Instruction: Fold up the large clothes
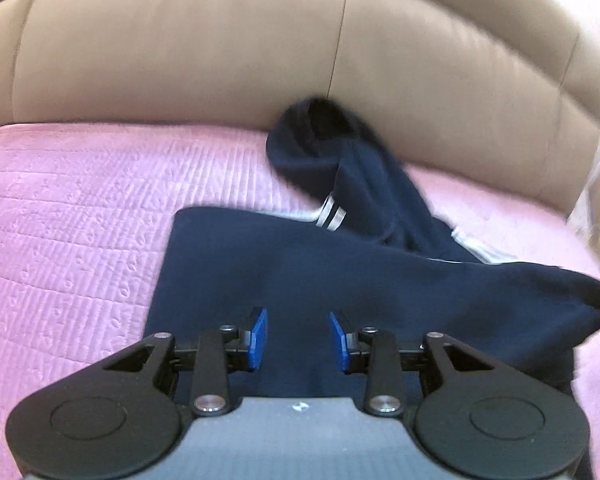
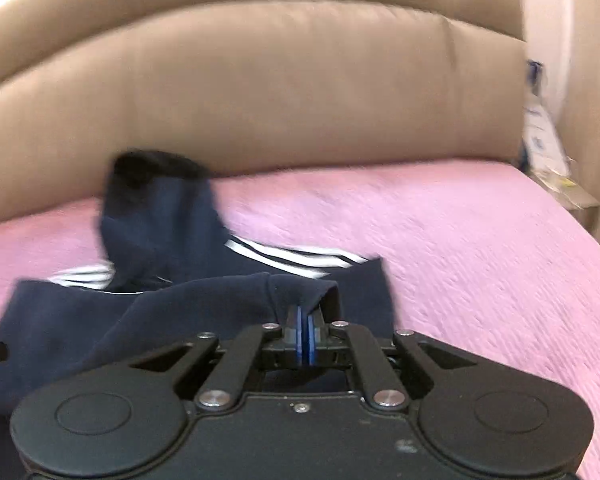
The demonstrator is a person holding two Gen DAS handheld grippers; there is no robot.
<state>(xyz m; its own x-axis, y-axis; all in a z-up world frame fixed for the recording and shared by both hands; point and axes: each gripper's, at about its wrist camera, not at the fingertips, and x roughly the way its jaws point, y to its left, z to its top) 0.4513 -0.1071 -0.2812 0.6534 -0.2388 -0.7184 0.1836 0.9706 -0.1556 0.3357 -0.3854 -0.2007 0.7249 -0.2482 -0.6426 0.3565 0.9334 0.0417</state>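
Right wrist view, fingers (image 2: 305,334) pinched on navy garment (image 2: 204,300) fold, left fingers (image 1: 298,338) parted above it, gripping nothing

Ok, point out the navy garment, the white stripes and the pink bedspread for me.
navy garment (image 1: 300,264), left wrist view, flat middle of the fabric.
white stripes (image 2: 292,258), right wrist view, middle of the striped band.
pink bedspread (image 2: 480,260), right wrist view, bare quilted area.

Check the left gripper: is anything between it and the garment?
Nothing visible. The left gripper hangs open right over the navy garment, bare cloth between its fingers. The right gripper is shut on a raised fold.
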